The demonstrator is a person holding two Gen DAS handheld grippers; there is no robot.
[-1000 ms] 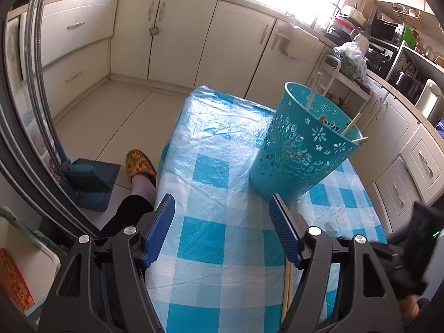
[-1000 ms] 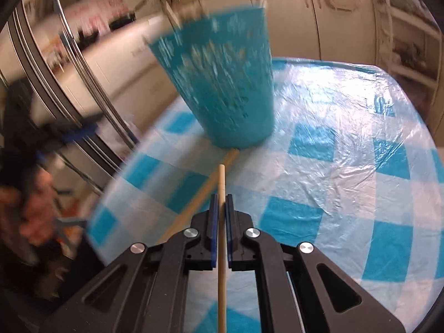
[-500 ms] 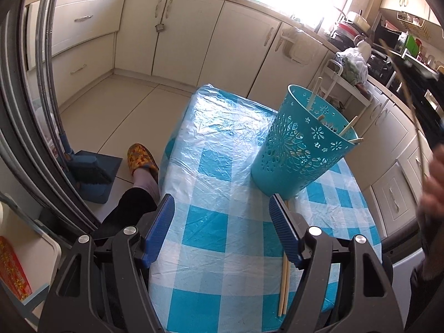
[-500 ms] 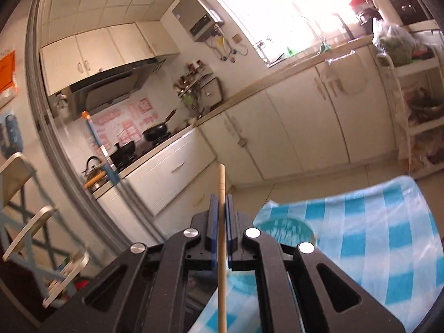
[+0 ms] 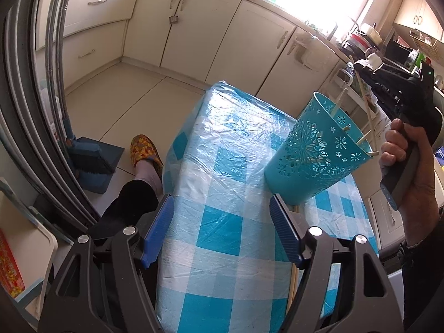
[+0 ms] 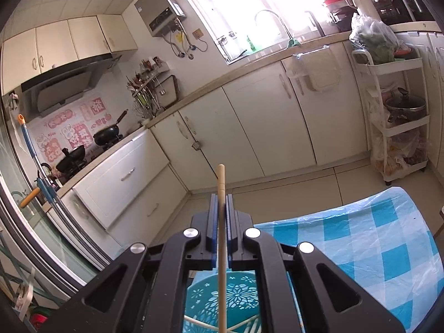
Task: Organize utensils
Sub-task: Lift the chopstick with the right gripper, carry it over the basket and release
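Left gripper (image 5: 222, 229) wide open over the checked table (image 5: 222, 149), holding nothing. Teal basket (image 5: 316, 152) near the table's right edge, several chopsticks inside. Right gripper (image 6: 221, 223) clamped tight on one chopstick (image 6: 221, 194), poised above the basket's mouth.

The basket (image 5: 313, 161) stands on the table (image 5: 222, 222), chopsticks (image 5: 337, 105) inside it, cabinets (image 5: 249, 44) behind.
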